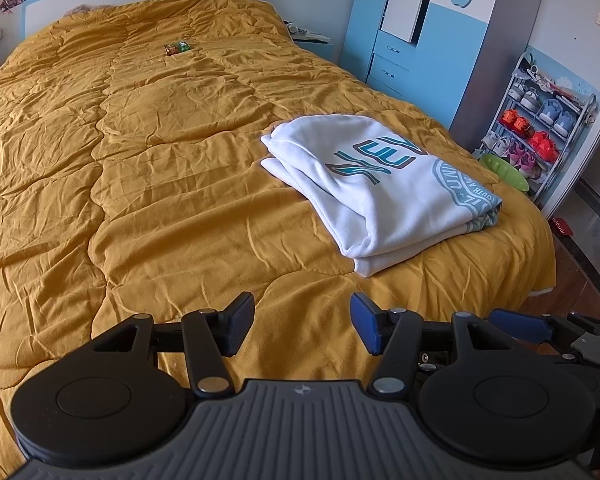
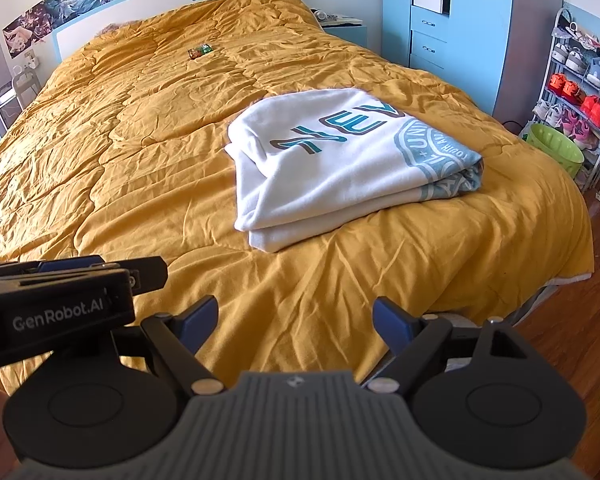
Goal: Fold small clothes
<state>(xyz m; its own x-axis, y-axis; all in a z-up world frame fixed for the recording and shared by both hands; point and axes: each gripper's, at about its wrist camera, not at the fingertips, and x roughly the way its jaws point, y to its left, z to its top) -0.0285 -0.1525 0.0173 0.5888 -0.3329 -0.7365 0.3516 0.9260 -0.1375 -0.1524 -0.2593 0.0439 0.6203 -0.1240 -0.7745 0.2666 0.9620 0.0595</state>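
The white sweatshirt (image 1: 380, 188) lies folded into a neat stack on the mustard quilt (image 1: 140, 160), ahead and to the right of the left gripper (image 1: 302, 324) and straight ahead of the right gripper (image 2: 294, 320), well apart from both. Both grippers are spread and empty. The fold looks finished; the next move probably calls for another garment or a final tidy.

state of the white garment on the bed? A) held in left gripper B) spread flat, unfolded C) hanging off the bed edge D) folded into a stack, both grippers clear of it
D: the white garment lies folded in layers on the yellow quilt; the left gripper and the right gripper are open and empty, short of it.
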